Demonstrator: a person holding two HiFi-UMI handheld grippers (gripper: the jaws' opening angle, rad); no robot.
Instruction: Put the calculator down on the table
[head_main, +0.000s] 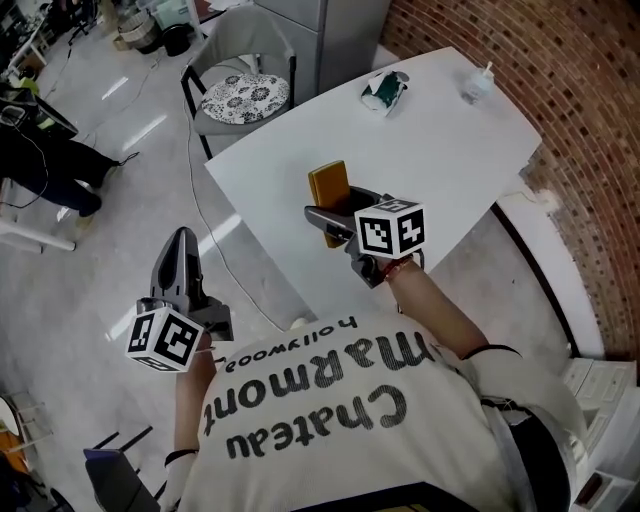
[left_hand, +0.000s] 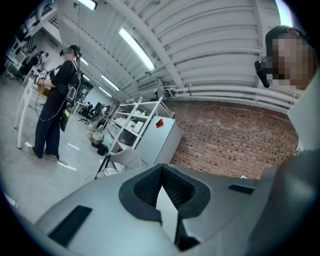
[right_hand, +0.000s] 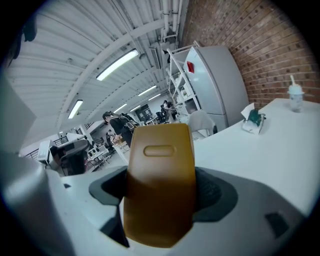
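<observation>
Right tool (head_main: 325, 215) is clamped on the orange calculator (head_main: 328, 186), held upright above the tabletop's (head_main: 450, 150) near-left edge. Risk: release at height or at that edge, and it topples to the floor (head_main: 120, 130). Left tool (head_main: 181, 250) closed, empty, off the tabletop.

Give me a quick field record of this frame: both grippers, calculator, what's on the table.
right gripper: shut on the calculator
calculator: ochre, plain back toward the gripper camera, held over the near part of the table; contact with the table can't be told
left gripper: shut, nothing between its jaws, off the table, over the floor
table: white; cup with a straw and a green-and-white packet at the far end
task status: calculator not yet released
</observation>
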